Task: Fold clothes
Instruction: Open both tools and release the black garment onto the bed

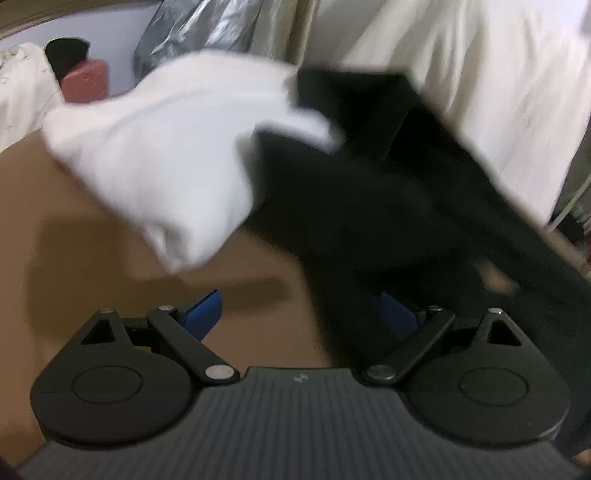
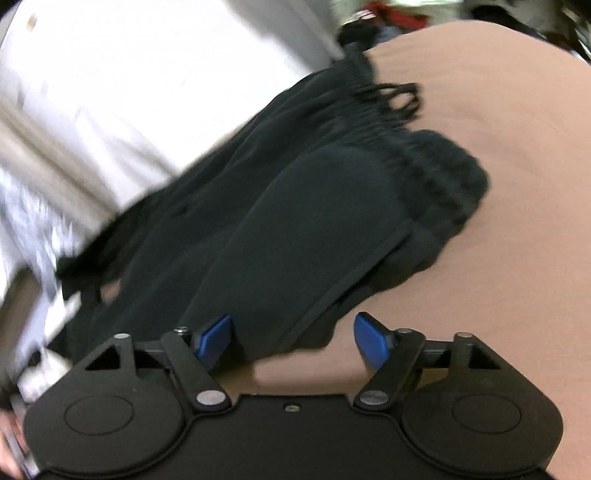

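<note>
Left wrist view is blurred: a brown counter [image 1: 74, 229] is seen, carrying a black garment [image 1: 369, 206] spread toward the right and a white garment [image 1: 159, 147] bunched at its left, the two overlapping near the middle. Pale cloth or bedding [image 1: 480, 74] is seen behind, with a silver bag [image 1: 199, 26] and a reddish item [image 1: 85, 81] far off. The left gripper [image 1: 306, 310] is seen with jaws wide and nothing clamped; one blue pad [image 1: 205, 314] sits over bare counter, the other is against the black cloth edge, though contact cannot be told.

Right wrist view shows what the left does not: the elastic waistband [image 2: 424, 158] and a drawstring [image 2: 399, 96] of the black garment, so shorts or trousers are judged likely, lying crumpled on the counter [image 2: 498, 110]. The right gripper [image 2: 295, 339] is held with jaws wide, a hem of the black cloth lying between them, not pinched. The white garment is not clearly made out here.

Risks, as judged: several layers could be caught at once by the right jaws, since the cloth is bunched; the white garment could be dragged along because of the overlap; the hem could slip out if only its edge is pinched.
</note>
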Available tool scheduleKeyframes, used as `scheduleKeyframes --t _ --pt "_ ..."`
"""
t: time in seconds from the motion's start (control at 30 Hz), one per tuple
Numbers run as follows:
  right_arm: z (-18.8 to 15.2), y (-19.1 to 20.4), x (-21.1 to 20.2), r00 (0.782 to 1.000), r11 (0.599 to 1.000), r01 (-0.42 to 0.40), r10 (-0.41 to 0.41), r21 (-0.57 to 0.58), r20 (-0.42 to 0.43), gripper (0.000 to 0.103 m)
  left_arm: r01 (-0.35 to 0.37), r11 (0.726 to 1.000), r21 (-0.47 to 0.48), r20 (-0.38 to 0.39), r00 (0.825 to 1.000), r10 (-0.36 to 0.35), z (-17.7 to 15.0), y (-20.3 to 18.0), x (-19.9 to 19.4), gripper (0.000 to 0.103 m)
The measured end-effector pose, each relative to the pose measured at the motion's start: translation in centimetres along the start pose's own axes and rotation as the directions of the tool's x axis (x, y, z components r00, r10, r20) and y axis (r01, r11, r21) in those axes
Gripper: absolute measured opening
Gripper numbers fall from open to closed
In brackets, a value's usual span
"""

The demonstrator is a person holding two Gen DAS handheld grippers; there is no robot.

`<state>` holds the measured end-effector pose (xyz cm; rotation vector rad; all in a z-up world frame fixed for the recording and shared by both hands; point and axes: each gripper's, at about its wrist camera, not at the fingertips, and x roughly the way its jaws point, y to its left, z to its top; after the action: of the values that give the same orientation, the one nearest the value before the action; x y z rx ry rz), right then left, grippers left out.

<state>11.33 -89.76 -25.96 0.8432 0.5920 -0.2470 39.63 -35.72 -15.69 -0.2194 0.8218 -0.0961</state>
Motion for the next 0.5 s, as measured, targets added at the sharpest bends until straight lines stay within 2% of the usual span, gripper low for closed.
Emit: scheduleKeyframes --t 0.13,0.2,0.27,0.3,0.33,0.37,0.4,0.43,0.47,0.5 --pt "0.6 -2.9 0.5 0.993 0.978 -0.094 0.079 0.186 0.086 0.084 0.042 0.999 -0.011 -0.014 0.999 -0.043 -0.5 -0.4 0.9 0.093" --pt "1.3 -3.3 1.2 0.993 0.973 -0.093 0.075 0.210 0.095 0.085 0.088 0.996 -0.024 -0.047 0.995 -0.089 -0.6 -0.4 2.1 0.095" --pt "2.2 -3.2 2.1 0.994 0.973 -0.080 0.061 0.217 0.094 0.085 0.162 0.986 -0.035 -0.111 0.980 -0.165 -0.9 -0.5 4.3 0.102" --pt "2.5 -3.0 2.5 0.994 0.976 -0.065 0.045 0.210 0.101 0.085 0.180 0.983 -0.029 -0.120 0.976 -0.182 -1.1 -0.7 5.3 0.103" --pt "2.8 -2.8 3.0 0.994 0.978 -0.050 0.029 0.203 0.107 0.085 0.171 0.985 -0.015 -0.095 0.981 -0.172 -1.1 -0.9 5.7 0.103" --pt "3.2 -2.5 3.4 0.994 0.980 -0.032 0.011 0.194 0.113 0.073 0.162 0.987 0.000 -0.071 0.984 -0.161 -1.1 -1.1 6.2 0.103" --pt "3.6 -1.8 3.3 0.991 0.987 0.023 -0.043 0.160 0.123 0.041 0.160 0.987 0.014 -0.055 0.986 -0.159 -1.1 -1.4 6.4 0.099" --pt "4.0 -1.1 3.1 0.986 0.989 0.079 -0.096 0.126 0.135 0.026 0.163 0.986 0.028 -0.047 0.986 -0.161 -1.0 -1.9 6.3 0.084" --pt "4.5 -0.3 2.9 0.977 0.987 0.137 -0.149 0.090 0.151 0.022 0.167 0.985 0.035 -0.042 0.985 -0.166 -0.8 -2.2 6.0 0.013" --pt "4.7 1.5 1.8 0.955 0.977 0.211 -0.209 0.011 0.209 0.017 0.167 0.986 0.030 -0.042 0.985 -0.165 -0.6 -2.5 5.2 0.005"
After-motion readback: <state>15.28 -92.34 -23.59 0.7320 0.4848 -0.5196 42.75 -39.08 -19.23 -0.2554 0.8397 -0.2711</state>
